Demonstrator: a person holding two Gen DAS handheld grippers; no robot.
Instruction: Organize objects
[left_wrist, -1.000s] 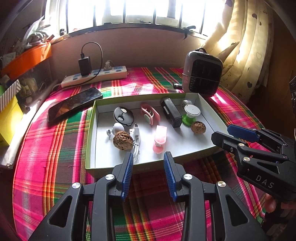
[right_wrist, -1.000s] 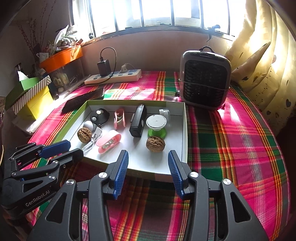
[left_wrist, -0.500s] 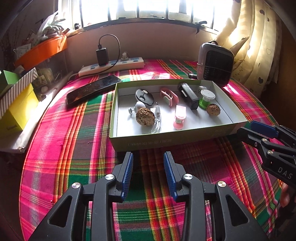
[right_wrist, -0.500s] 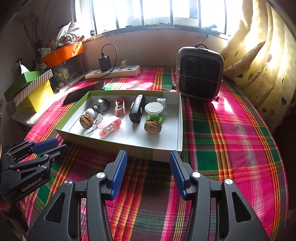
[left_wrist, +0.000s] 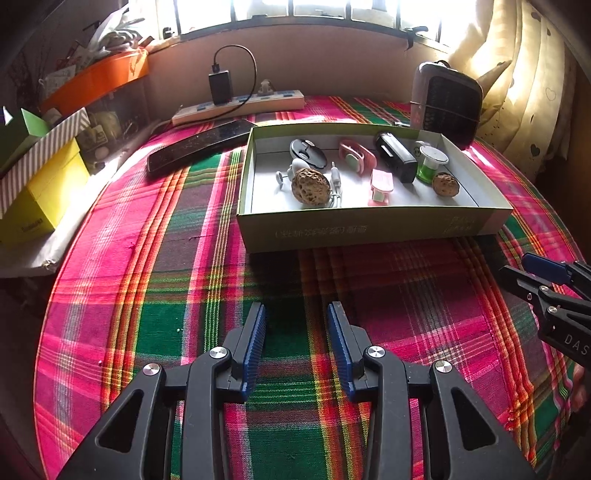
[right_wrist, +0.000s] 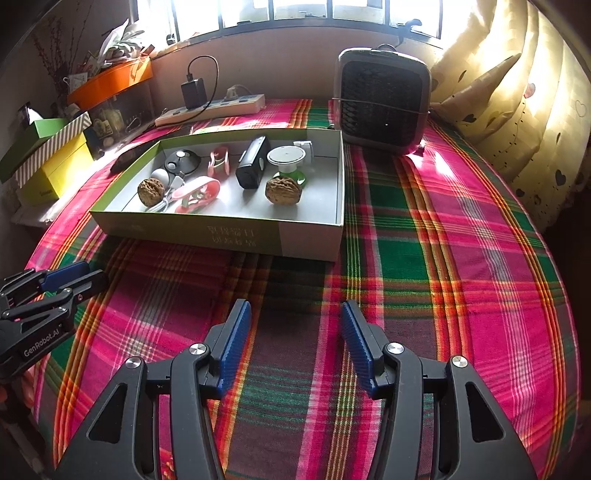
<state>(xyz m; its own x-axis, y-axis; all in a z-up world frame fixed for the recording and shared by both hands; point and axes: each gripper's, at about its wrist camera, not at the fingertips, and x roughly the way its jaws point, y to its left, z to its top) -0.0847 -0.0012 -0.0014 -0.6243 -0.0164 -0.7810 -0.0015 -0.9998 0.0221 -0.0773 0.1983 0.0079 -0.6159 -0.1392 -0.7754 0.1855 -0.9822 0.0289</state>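
Left wrist view: the left gripper (left_wrist: 296, 332) hangs over the plaid cloth (left_wrist: 155, 280), jaws apart, nothing between them but fabric. Ahead sits the box (left_wrist: 369, 229), well clear of the fingertips. Inside it, a big walnut (left_wrist: 309, 186) lies on a white cable (left_wrist: 336, 184), a black disc (left_wrist: 308, 153) behind it, a pink clip (left_wrist: 381, 185) at centre, a black device (left_wrist: 396, 157) further back, a green-based spool (left_wrist: 431, 164) and a small walnut (left_wrist: 446, 184) toward the right. A phone (left_wrist: 199, 144) lies just left of the box, a power strip (left_wrist: 240, 107) beyond it, a heater (left_wrist: 447, 99) at the far right corner. The right gripper (left_wrist: 517, 271) pokes in from the right edge.

Right wrist view: the right gripper (right_wrist: 295, 328) has its jaws opening, empty, over bare cloth. The box (right_wrist: 236, 236) is ahead and left, both walnuts (right_wrist: 283, 190) inside. The left gripper (right_wrist: 88, 275) shows at the left edge, jaws parted.
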